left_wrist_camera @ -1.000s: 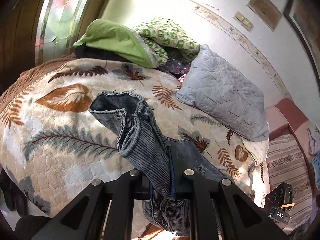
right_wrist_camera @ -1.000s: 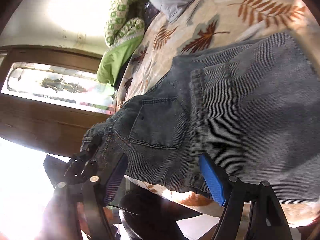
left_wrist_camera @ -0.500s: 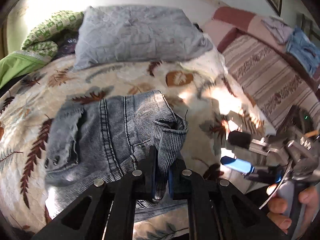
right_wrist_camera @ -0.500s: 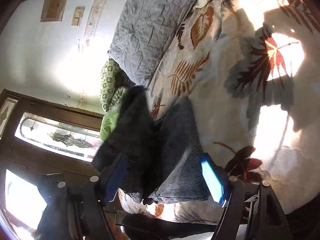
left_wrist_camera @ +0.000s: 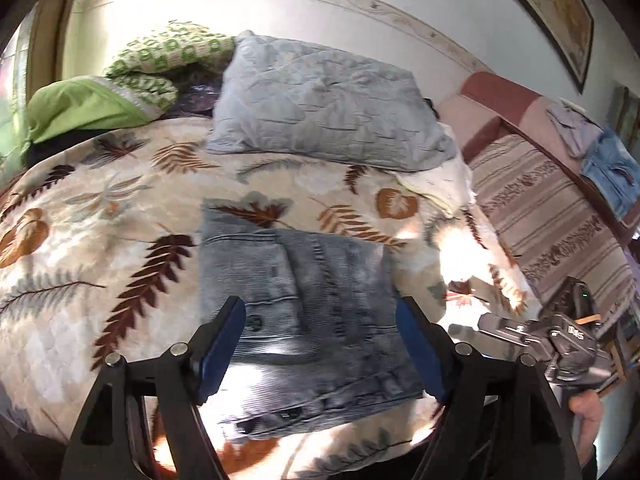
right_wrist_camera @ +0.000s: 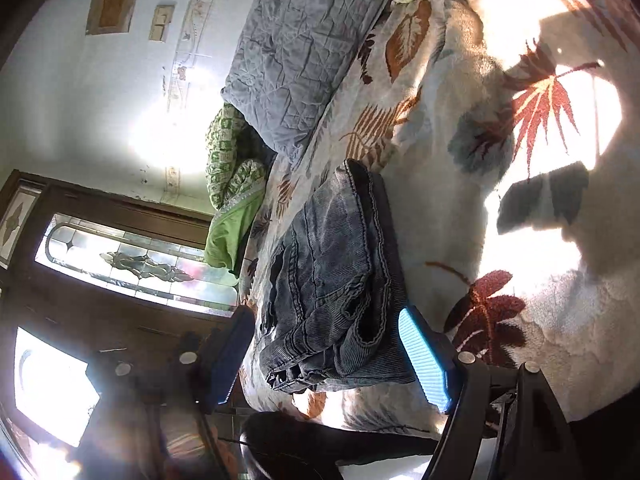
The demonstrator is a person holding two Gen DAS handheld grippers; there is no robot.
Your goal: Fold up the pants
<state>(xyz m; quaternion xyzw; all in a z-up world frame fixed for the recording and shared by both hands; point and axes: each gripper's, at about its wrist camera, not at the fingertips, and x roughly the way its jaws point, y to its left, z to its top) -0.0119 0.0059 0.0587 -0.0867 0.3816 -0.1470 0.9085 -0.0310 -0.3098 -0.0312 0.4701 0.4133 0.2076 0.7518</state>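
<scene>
The grey-blue denim pants (left_wrist_camera: 304, 320) lie folded into a compact rectangle on the leaf-patterned bedspread (left_wrist_camera: 100, 240), near the bed's front edge. My left gripper (left_wrist_camera: 320, 320) is open and empty, its blue pads on either side of the bundle, just above it. The right wrist view shows the same folded pants (right_wrist_camera: 336, 288) from the side, stacked in layers. My right gripper (right_wrist_camera: 328, 344) is open and empty, held at the bundle's near end. The right gripper also shows in the left wrist view (left_wrist_camera: 540, 340), off to the right of the bed.
A grey quilted pillow (left_wrist_camera: 324, 104) and green bedding (left_wrist_camera: 88, 104) lie at the head of the bed. A striped sofa (left_wrist_camera: 552, 216) with clothes on its back stands to the right. A wooden door with stained glass (right_wrist_camera: 120, 260) is beyond the bed.
My left gripper opened and let go of the pant fold, which now lies flat on the bundle. Both grippers drew back slightly toward the bed's front edge.
</scene>
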